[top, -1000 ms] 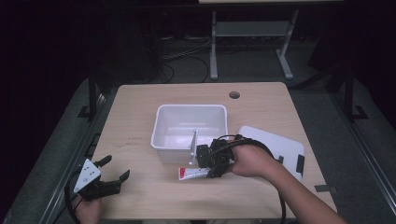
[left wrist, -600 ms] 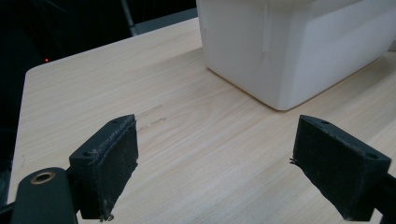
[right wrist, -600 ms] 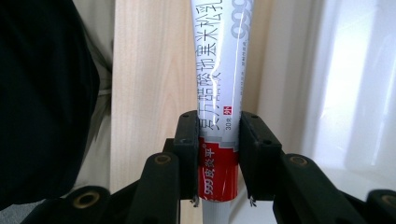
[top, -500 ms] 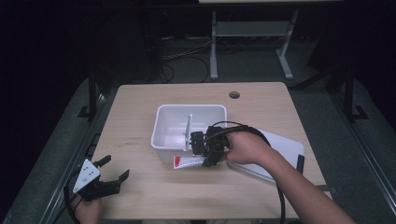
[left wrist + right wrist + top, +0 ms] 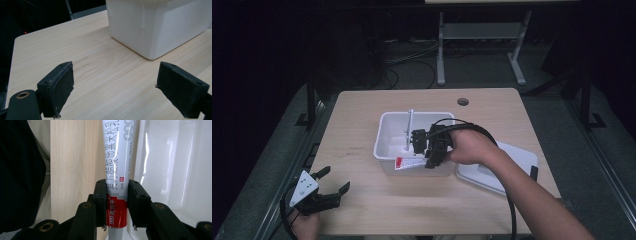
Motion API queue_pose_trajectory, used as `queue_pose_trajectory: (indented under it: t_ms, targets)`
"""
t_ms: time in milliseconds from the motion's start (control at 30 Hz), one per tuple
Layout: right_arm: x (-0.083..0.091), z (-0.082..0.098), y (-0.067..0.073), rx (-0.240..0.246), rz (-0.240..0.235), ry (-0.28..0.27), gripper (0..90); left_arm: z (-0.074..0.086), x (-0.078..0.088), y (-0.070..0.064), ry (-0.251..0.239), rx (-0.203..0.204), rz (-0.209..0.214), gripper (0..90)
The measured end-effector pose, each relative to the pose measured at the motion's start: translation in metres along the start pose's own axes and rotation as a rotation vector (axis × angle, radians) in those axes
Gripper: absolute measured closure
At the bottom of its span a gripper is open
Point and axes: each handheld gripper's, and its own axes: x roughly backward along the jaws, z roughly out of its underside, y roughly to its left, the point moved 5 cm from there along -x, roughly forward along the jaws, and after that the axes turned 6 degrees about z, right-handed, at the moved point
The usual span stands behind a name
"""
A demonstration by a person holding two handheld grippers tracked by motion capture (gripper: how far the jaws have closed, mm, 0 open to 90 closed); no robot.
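A flat white tube [image 5: 408, 131] with Chinese print and a red end is clamped in my right gripper [image 5: 417, 143], over the front part of the white bin [image 5: 384, 127]. In the right gripper view the jaws are shut on the tube [image 5: 117, 157] at its red band, with my right gripper [image 5: 116, 203] over the bin's edge: wood on the left, the bin's inner wall [image 5: 175, 170] on the right. My left gripper [image 5: 336, 178] rests at the table's front left corner, open and empty. In its own view my left gripper [image 5: 115, 87] faces the bin's outer wall [image 5: 160, 25].
A white lid [image 5: 512, 172] lies flat on the table to the right of the bin, under the person's right forearm. A round cable hole [image 5: 463, 101] sits near the table's far edge. Dark floor, cables and a metal stand lie beyond the table.
The right gripper has carried the tube from the table in front of the bin back and up over the bin's front rim. The left gripper has stayed put.
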Motion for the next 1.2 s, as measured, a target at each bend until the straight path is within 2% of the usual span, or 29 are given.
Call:
queue_pose_trajectory:
  t_ms: [367,800,1200]
  targets:
    - [0.001,0.002,-0.016,-0.028,0.013,-0.006,69.7,0.000,0.000,0.000,-0.001,0.000,0.001,13.5]
    - [-0.009,0.007,-0.035,-0.061,0.009,0.000,69.7,0.000,-0.001,-0.001,-0.005,0.001,0.001,13.5]
    - [-0.017,0.009,-0.045,-0.079,0.001,0.007,69.7,0.000,0.000,-0.001,-0.007,0.002,0.001,13.5]
